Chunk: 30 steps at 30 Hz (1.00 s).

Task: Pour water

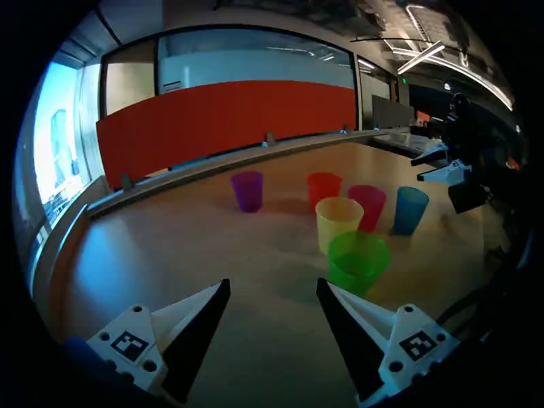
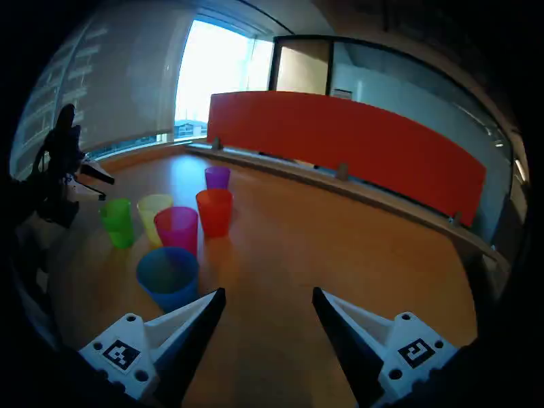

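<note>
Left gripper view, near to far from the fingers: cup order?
Green cup → yellow cup → pink cup → orange cup. The blue cup sits about level with the pink one and the purple cup with the orange one, so both are left unranked.

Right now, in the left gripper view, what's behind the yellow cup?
Behind the yellow cup stand the pink cup and the red cup; it hides part of each one's lower side.

Cups (image 1: 338, 221) noted as smooth, translucent plastic. Table (image 1: 204, 231) recorded as wood-look, smooth, with a faint sheen. Left hand-held gripper (image 1: 272, 282) fingers (image 1: 197, 326) seen as matt plastic.
</note>
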Tool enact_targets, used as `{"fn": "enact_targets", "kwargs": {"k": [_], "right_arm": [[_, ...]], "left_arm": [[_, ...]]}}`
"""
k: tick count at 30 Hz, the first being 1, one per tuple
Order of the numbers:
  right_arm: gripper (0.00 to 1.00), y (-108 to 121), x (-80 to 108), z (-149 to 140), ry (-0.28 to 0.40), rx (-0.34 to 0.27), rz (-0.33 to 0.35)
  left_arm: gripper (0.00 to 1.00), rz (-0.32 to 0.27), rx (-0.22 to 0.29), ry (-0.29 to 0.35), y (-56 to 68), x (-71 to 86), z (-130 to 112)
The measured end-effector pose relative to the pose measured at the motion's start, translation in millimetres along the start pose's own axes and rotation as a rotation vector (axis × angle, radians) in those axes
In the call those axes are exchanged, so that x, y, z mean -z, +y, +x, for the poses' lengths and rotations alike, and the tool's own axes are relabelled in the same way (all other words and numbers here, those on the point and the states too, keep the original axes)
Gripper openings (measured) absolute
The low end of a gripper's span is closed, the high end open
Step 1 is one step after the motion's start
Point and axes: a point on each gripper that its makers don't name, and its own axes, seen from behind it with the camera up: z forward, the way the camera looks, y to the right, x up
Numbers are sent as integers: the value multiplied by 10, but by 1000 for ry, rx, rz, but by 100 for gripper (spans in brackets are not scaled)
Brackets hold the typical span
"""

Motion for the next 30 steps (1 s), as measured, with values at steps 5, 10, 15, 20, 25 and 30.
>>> {"fn": "enact_targets", "kwargs": {"k": [5, 10, 15, 20, 25, 30], "right_arm": [[99, 215, -15, 220, 70, 3, -110], [100, 346, -15, 475, 153, -8, -192], [100, 502, 2, 741, 254, -51, -275], [100, 650, 72, 944, 347, -122, -337], [100, 797, 126, 1006, 395, -175, -394], [100, 887, 179, 1056, 433, -218, -437]], "left_arm": [[94, 67, 45, 76, -212, -2, 203], [94, 132, 83, 151, -406, 5, 409], [94, 197, 122, 222, -592, 40, 595], [94, 263, 156, 292, -754, 110, 741], [94, 319, 185, 352, -880, 154, 844], [94, 357, 208, 411, -974, 223, 1003]]}}
